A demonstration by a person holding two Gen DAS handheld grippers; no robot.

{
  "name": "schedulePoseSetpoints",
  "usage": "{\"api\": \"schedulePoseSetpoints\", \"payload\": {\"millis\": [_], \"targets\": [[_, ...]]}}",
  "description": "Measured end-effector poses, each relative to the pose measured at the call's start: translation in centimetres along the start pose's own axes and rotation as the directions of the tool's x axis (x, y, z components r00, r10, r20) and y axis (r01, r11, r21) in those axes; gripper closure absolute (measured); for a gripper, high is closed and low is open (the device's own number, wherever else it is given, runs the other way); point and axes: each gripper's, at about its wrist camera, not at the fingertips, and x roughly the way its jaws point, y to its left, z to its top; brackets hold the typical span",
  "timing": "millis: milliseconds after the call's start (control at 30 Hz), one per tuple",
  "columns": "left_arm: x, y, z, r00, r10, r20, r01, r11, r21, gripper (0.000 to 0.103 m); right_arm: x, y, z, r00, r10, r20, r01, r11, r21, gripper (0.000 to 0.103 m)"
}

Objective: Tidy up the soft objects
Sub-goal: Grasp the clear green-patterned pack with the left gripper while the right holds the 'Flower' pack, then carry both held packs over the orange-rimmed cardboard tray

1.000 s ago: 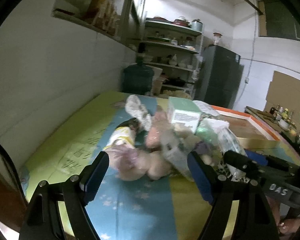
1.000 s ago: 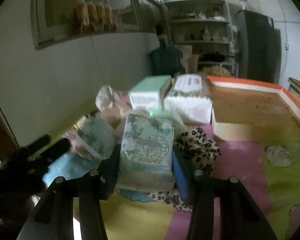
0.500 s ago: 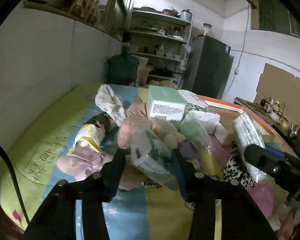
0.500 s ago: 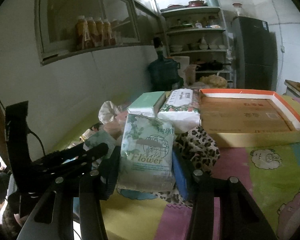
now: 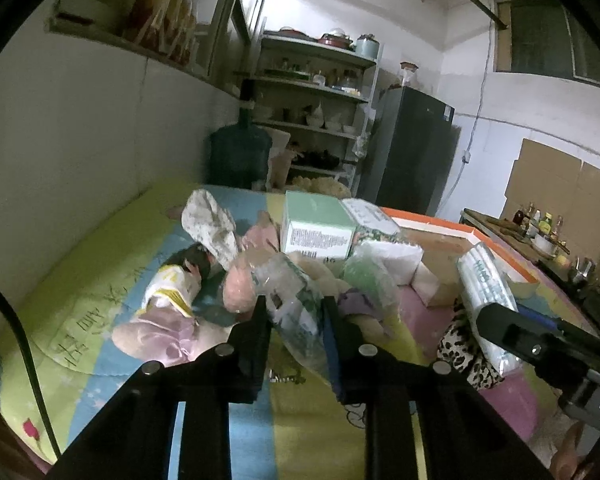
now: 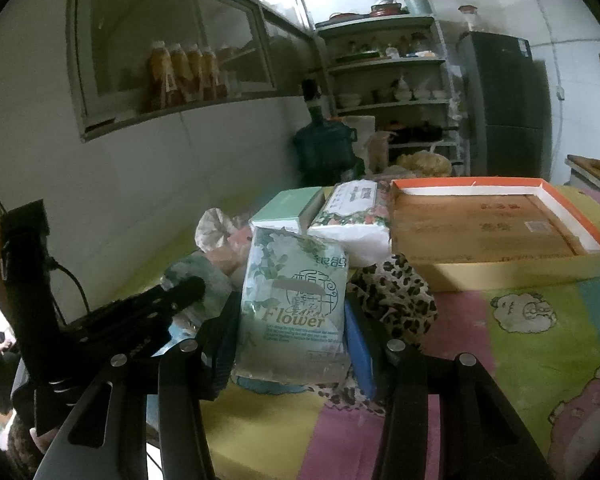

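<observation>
Two grippers both clamped tight, left gripper (image 5: 296,316) squeezing a crinkly plastic tissue pack (image 5: 294,300), right gripper (image 6: 292,332) pinching a squishy rectangular "Flower" tissue pack (image 6: 294,308), leopard-print cloth (image 6: 396,300) bunched beside it

The left gripper (image 5: 296,320) was level, its two fingers (image 5: 256,328) pressed in against a crinkled tissue pack (image 5: 296,300). The right gripper (image 6: 292,328) sat upright, its fingers (image 6: 358,340) clamped on either side of a green "Flower" tissue pack (image 6: 292,304).
</observation>
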Motion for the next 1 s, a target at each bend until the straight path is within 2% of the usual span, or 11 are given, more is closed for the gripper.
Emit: {"api": "schedulePoseSetpoints", "payload": {"millis": [433,1000], "targets": [[-2.7,-2.1,2.7,0.996,-0.013,0.084,0.01,0.999,0.033,0.078,-1.5,-0.7,1.4,0.999,-0.005,0.048,0.005,1.0,0.006,0.053],[-0.6,-7.6,5.6,0.991,-0.115,0.073,0.108,0.99,0.093,0.078,-2.9,-5.4,4.1,0.993,-0.081,0.082,0.077,0.996,0.048,0.053]]}}
